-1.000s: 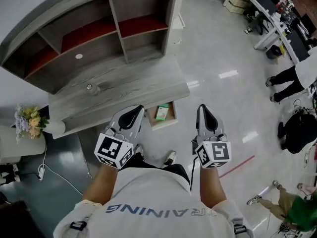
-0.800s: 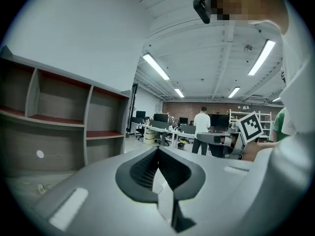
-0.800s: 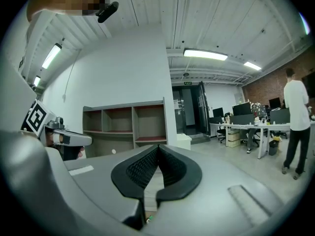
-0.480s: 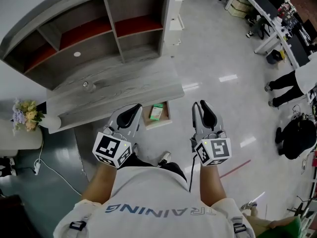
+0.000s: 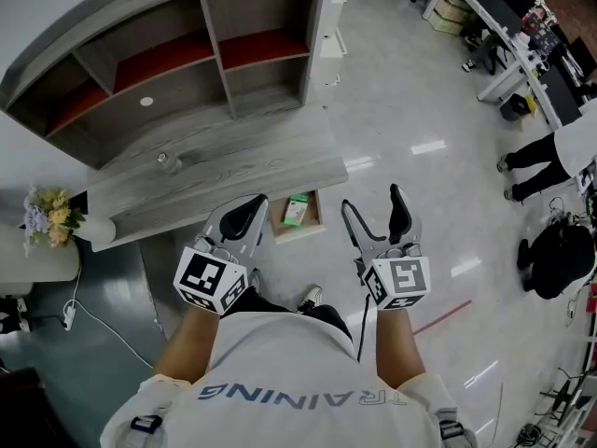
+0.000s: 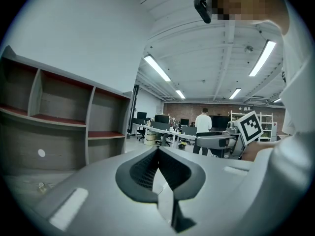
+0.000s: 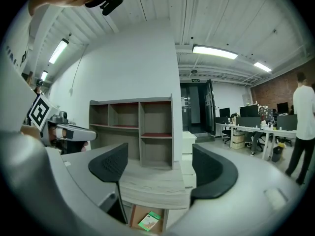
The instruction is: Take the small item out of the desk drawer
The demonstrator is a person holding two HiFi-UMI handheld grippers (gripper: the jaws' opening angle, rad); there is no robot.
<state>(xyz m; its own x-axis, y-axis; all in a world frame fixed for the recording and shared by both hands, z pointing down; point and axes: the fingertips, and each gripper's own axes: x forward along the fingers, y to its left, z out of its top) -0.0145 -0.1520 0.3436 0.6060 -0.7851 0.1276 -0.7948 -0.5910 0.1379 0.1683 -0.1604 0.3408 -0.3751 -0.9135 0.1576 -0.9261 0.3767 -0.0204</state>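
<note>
The right gripper (image 5: 372, 200) had its jaws opening w/ nothing btw them. The left gripper (image 5: 245, 211) was closed & empty. The little green box (image 5: 297, 210) lay in the open drawer (image 5: 298, 236) under the desk (image 5: 224, 171). Best way, prob.: go down slow, put one jaw each side of the box, then squeeze.

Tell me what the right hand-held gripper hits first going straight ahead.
Probably the grey wooden shelf unit at the back of the grey wooden desk top; the right hand-held gripper, jaws opening and empty, seems aimed above that top. Depth is unclear.
</note>
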